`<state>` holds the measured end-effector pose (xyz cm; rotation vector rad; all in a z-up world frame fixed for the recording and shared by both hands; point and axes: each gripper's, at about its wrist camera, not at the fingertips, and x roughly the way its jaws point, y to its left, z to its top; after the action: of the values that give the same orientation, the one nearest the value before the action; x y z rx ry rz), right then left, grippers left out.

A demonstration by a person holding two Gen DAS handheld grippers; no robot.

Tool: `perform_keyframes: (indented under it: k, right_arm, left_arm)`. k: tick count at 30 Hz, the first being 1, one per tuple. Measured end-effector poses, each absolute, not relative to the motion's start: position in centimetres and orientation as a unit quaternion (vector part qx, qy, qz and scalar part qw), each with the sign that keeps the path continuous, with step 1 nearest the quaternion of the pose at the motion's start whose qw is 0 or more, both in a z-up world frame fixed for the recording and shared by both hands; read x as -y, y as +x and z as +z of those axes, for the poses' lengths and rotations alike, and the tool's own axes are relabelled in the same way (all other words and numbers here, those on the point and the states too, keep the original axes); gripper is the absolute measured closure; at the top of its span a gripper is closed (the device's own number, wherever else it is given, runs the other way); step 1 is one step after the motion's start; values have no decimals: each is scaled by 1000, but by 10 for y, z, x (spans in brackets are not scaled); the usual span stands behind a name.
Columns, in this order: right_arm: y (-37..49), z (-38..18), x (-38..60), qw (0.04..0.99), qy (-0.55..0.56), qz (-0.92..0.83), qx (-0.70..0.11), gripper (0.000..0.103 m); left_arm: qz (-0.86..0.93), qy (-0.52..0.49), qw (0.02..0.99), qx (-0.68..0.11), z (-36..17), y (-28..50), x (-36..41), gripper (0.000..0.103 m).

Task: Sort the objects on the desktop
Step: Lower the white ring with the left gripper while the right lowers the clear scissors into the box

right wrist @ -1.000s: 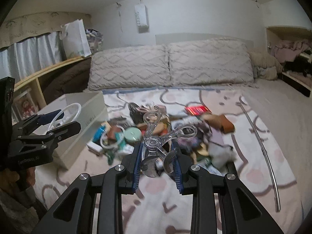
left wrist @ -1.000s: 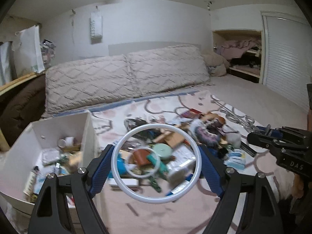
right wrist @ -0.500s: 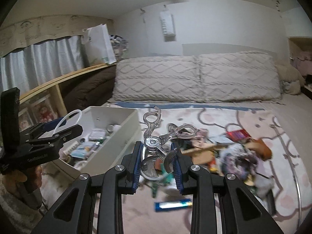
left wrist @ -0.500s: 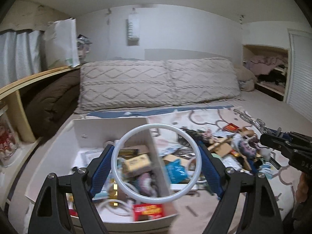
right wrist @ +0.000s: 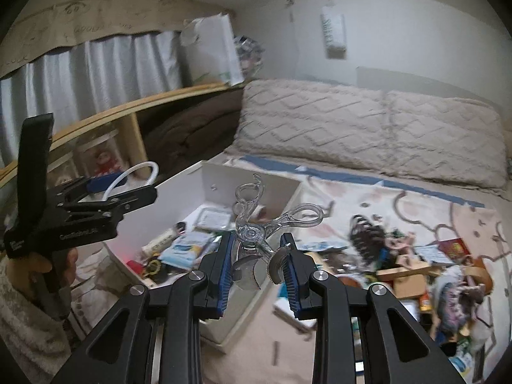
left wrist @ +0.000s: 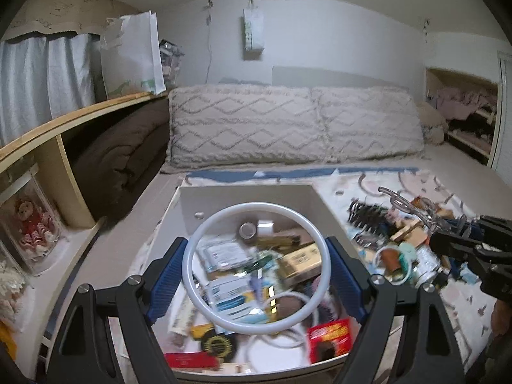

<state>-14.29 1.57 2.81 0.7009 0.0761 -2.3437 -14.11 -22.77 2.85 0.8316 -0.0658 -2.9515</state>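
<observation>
Both hands are mid-delivery, each carrying one item toward the white box (left wrist: 246,196) that sits on the bed (right wrist: 396,198) left of the loose pile (right wrist: 412,265). The left gripper (left wrist: 257,275) holds a white ring (left wrist: 258,269) across its width, the blue pads pressing on the ring's outer edge at either side, so the fingers stand wide but are clamped on it; seen through the ring, the box's jumbled contents lie directly below, which suggests this hand is already over its drop point. The right gripper (right wrist: 256,272) has its fingers drawn narrow on the metal head of a clear-handled eyelash curler (right wrist: 256,233), whose looped handles stick up and forward; it hangs over the near right wall of the box, apparently not quite over the open interior. By this reading the step in hand is the placing of both items. The next move probably calls for spreading the left fingers so the ring falls flat among the contents, and for carrying the curler a little further left over the opening before letting it go, keeping the two grippers apart.
</observation>
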Motion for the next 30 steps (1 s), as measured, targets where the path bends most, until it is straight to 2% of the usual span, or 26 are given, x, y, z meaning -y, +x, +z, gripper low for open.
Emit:
perform_keyframes:
  k: [13,30]
  right_arm:
    - [-156,6,29,370,319,-871,-51,73]
    - [-168,-17,71,395,372,-836,-80,73]
  left_arm:
    - [-929,367,28,41,-7,-155,252,19]
    - [-900,432,40,50,-30,-174,283,19]
